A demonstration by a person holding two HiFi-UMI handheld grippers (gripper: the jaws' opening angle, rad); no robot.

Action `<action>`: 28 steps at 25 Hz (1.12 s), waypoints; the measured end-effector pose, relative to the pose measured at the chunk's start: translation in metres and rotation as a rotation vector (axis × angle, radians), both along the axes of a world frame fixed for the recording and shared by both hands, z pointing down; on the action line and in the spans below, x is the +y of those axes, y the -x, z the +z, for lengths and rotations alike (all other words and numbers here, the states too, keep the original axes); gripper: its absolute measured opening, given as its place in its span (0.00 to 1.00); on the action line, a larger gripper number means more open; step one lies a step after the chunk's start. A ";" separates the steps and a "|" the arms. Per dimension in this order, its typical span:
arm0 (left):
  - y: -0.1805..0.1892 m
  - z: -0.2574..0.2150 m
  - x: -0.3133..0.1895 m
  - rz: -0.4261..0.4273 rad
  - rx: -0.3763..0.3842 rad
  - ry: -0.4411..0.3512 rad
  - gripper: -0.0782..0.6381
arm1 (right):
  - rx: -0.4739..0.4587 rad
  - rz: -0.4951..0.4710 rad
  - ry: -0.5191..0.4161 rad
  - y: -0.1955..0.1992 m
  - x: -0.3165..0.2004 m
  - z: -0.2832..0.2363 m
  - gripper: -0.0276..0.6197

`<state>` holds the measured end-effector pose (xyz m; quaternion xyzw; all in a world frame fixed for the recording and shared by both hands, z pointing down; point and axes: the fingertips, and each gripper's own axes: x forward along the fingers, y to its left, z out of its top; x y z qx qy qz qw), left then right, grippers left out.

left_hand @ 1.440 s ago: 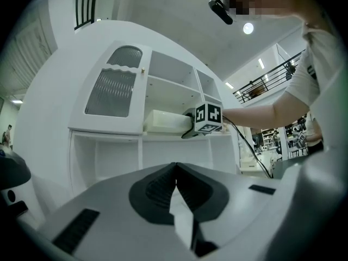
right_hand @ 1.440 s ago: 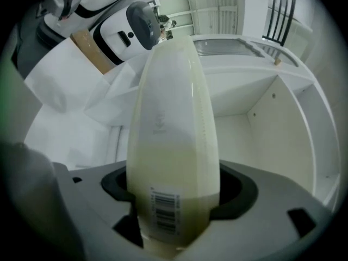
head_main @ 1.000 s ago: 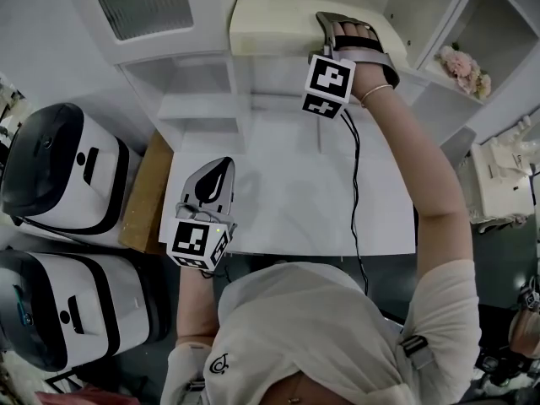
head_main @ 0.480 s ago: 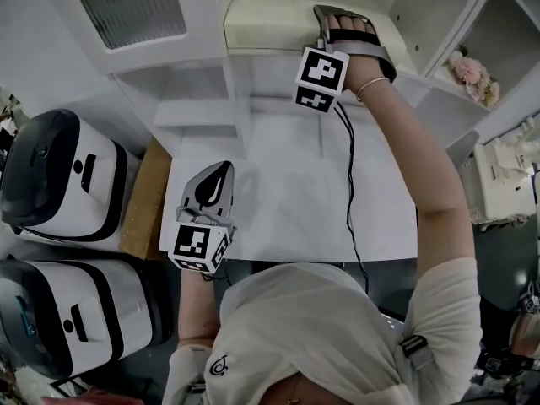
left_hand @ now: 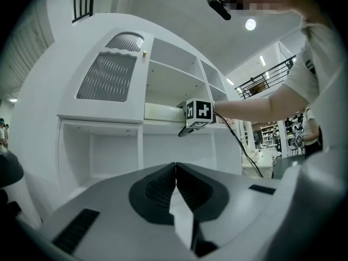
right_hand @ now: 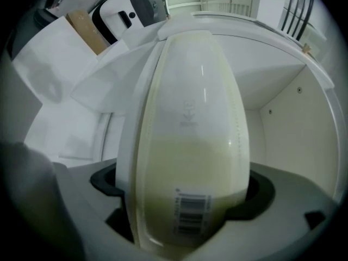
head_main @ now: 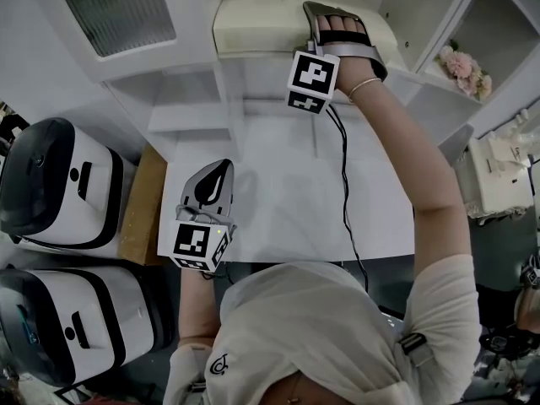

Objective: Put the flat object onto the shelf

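Closest to me, the left gripper [head_main: 221, 167] hangs low in front of the cabinet [head_main: 194, 99], over the white table [head_main: 380, 218] that runs up to the cabinet's foot. In the left gripper view its jaws [left_hand: 175, 170] are pressed together along their whole length and carry nothing. Off to the cabinet's left stand two white-and-black appliances [head_main: 59, 188] [head_main: 67, 327], with a brown board [head_main: 139, 201] between them and the table.

A black cable [head_main: 344, 184] runs from my right arm across the table towards the cabinet. My right arm reaches up to the cabinet's open shelf, where the right gripper [head_main: 316, 11] points into the compartment beside the ribbed door [head_main: 114, 11].

The flat cream object [head_main: 261, 24] lies on that shelf, inside the cabinet and filling much of the compartment's width. In the right gripper view the object [right_hand: 190, 118] stretches away from me along the shelf towards the cabinet's back wall, and a barcode label [right_hand: 190, 216] sits on its near end. That near end stands between the right gripper's [right_hand: 182, 200] jaws, which are spread wide and opening, one pad at each long edge of the object.

Farther right, in the cabinet's side compartment, sit some pink flowers [head_main: 460, 66].
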<state>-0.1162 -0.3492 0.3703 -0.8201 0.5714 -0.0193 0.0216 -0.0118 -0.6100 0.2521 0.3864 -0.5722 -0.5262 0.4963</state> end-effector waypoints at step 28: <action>-0.025 -0.013 0.032 0.091 -0.004 -0.037 0.13 | -0.416 0.017 0.107 -0.065 0.145 0.038 0.12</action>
